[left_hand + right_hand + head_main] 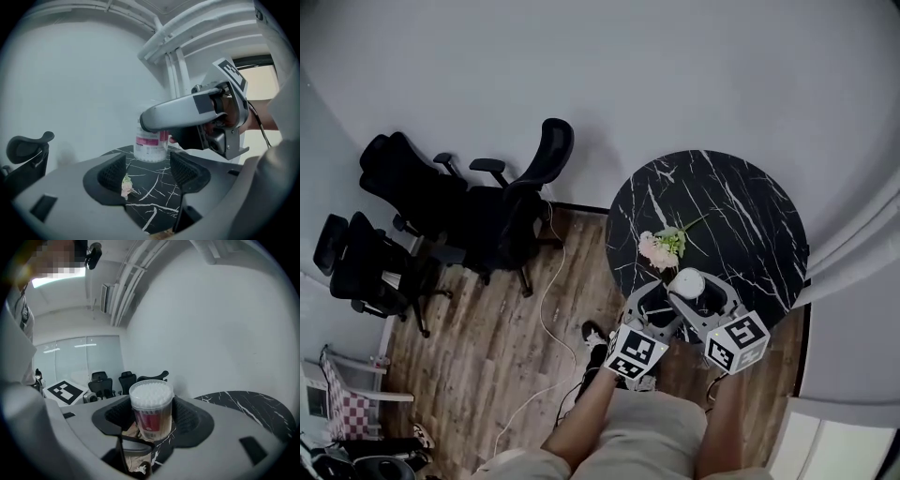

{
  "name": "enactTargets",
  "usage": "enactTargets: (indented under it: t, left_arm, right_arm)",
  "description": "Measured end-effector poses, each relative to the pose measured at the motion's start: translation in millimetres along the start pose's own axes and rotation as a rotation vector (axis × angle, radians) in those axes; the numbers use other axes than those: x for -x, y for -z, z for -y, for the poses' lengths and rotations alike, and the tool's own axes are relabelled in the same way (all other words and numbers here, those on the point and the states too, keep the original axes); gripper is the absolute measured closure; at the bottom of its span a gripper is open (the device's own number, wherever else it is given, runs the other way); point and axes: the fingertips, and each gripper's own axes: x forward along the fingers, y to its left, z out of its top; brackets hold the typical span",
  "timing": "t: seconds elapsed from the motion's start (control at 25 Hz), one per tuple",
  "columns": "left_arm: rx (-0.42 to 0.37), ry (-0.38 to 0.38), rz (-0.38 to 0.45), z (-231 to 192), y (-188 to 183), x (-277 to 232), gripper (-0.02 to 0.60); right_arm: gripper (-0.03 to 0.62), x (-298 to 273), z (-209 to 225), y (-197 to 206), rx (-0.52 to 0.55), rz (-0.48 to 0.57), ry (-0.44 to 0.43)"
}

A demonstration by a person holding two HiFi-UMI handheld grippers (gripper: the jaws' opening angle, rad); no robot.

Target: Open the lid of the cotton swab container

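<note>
- Right gripper (151,417) clamps the cotton swab container (150,401) upright on the black marble table (741,216), likely to steady it.
- Left gripper (147,172) hovers just beside, jaws wide apart, holding nothing.

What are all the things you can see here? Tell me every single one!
table: one, round, black marble with white veins, by the wall
cotton swab container: one, clear with white swab tips and a red label, upright near the table's front edge
flowers: one small bunch, pink with green stems, lying on the table
office chairs: three, black, at the left on the floor
cable: one, white, snaking across the floor
curtain: one, pale grey, right edge
left gripper: one, grey, jaws open and empty, beside the container
right gripper: one, grey, jaws closed on the container
legs: two, beige trousers, bottom of the head view
</note>
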Motion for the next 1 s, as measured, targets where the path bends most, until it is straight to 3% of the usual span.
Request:
enactTargets:
  t: [0.16, 0.32, 0.52, 1.0]
  left_arm:
    - [-0.095, -0.036, 0.003, -6.2, -7.9, -1.5, 0.298]
    - [-0.083, -0.034, 0.017, -13.4, -12.3, 0.0, 0.298]
    - [-0.144, -0.070, 0.015, -26.1, -11.5, 3.8, 0.298]
    - [-0.103, -0.164, 0.010, -66.6, 0.6, 15.5, 0.299]
  right_arm:
    - [0.301, -1.0, 2.0, -2.4, 0.005, 0.025, -0.017]
    - [0.301, -10.4, -7.3, -7.1, 0.040, 0.024, -0.078]
    - [0.301, -32.0, -22.6, -5.0, 0.085, -0.042, -0.153]
    - [0.301, -70.8, -41.2, 4.6, 0.093, -0.126, -0.260]
